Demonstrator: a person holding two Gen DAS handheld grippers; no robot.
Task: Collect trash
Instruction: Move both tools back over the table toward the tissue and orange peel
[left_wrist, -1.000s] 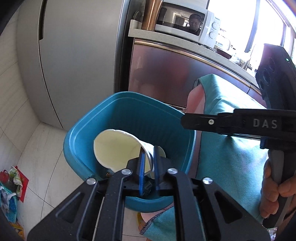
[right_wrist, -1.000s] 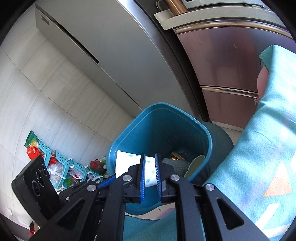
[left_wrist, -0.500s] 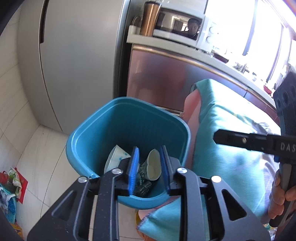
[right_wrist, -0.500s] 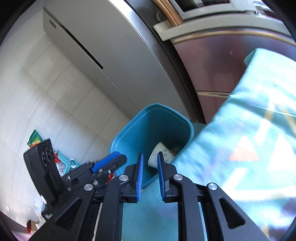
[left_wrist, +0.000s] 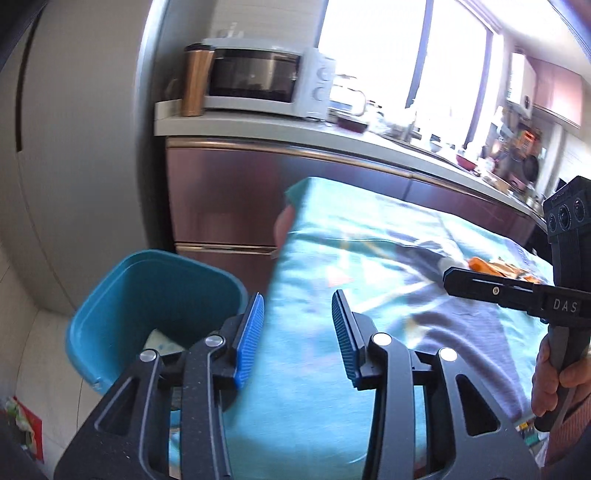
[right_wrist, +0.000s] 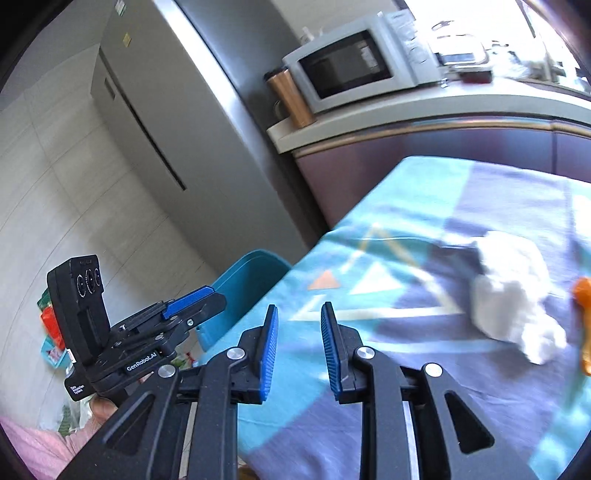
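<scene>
A teal bin (left_wrist: 147, 295) stands on the floor beside the table, with paper cups inside it; only its rim (right_wrist: 251, 266) shows in the right wrist view. My left gripper (left_wrist: 297, 317) hovers over the table's edge next to the bin, its jaws opening, nothing between them. My right gripper (right_wrist: 297, 332) is above the teal tablecloth (right_wrist: 424, 221), its jaws opening and empty too. A crumpled white tissue (right_wrist: 509, 299) and an orange wrapper (right_wrist: 585, 325) lie on the cloth to its right. The wrapper (left_wrist: 498, 267) also shows in the left wrist view.
A grey fridge (left_wrist: 74, 166) stands behind the bin. A counter (left_wrist: 332, 136) carries a microwave (left_wrist: 266, 81) and a copper tumbler (left_wrist: 195, 79). Small baskets of clutter (right_wrist: 50, 325) sit on the tiled floor at left. A hand (left_wrist: 557, 376) grips the right gripper's handle.
Both grippers let their paper cups fall into the bin, opened, and swung up and to the right from above the bin to above the table.
</scene>
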